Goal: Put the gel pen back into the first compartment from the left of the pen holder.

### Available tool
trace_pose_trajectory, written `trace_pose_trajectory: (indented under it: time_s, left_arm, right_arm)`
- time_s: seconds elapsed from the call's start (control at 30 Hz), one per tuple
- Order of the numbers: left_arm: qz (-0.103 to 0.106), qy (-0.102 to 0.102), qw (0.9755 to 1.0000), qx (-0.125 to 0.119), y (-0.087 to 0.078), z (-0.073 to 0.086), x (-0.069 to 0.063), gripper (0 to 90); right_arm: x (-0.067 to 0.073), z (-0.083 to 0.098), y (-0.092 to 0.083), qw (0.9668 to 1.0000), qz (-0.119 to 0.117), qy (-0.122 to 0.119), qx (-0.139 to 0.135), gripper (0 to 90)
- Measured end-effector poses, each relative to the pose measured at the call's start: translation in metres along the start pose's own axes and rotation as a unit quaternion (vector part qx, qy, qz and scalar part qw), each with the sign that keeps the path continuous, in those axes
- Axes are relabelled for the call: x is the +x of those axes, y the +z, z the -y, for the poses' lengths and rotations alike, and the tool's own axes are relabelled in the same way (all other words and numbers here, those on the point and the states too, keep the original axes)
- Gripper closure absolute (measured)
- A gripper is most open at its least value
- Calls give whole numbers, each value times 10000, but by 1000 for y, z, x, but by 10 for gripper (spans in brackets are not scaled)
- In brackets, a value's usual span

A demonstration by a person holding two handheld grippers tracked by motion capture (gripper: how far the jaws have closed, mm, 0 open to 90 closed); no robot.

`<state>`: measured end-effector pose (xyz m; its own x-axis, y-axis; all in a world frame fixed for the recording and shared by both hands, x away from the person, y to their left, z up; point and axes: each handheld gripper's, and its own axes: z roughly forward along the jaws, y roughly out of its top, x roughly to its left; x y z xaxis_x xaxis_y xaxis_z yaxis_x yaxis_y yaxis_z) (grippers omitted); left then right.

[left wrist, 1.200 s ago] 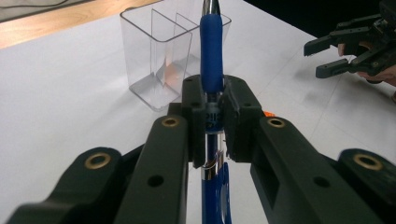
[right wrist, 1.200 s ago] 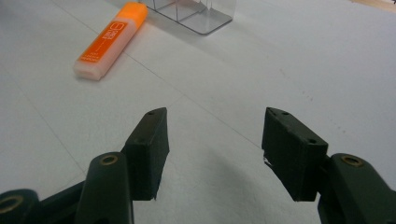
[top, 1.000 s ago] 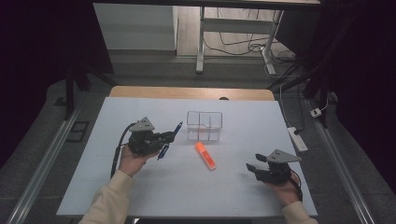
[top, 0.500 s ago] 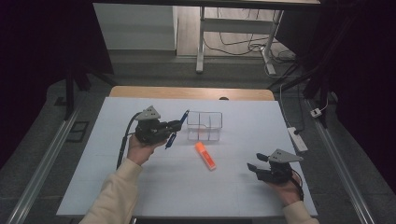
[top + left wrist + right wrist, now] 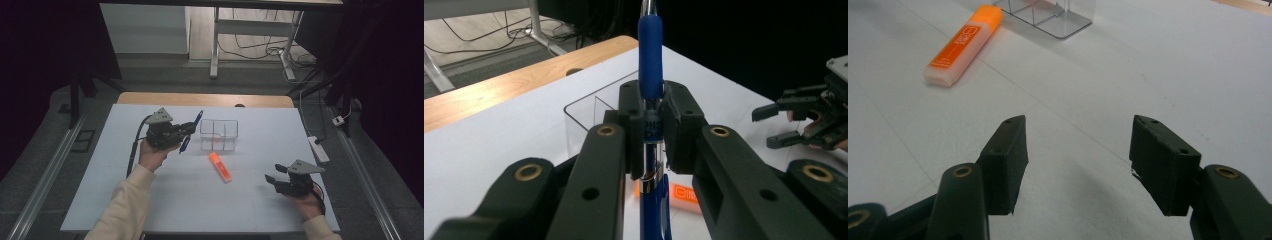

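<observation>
Pen [image 5: 191, 131] now nearer clear organizer [image 5: 219, 134]

A white sheet [image 5: 150, 200] covers the table, whose wooden edge [image 5: 150, 98] shows at the far side. Beyond it stands a white metal frame [image 5: 216, 45] on a pale floor with loose black cables [image 5: 250, 47]. A white power strip [image 5: 318, 148] lies right; surroundings are dark.

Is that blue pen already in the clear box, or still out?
Out: the left tool holds the blue pen beside the clear box.
</observation>
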<state>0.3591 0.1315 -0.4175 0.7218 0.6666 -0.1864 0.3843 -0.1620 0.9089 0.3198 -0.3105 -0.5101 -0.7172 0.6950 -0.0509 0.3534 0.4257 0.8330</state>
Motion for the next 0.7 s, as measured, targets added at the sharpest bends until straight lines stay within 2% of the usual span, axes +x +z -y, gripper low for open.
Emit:
trace_pose_trajectory:
  time_s: [0.7]
  left_arm:
    - [-138, 79, 9999, 34, 26, -11, 11, 797]
  right_arm:
    - [-1, 1, 2, 10000, 18, -1, 65, 398]
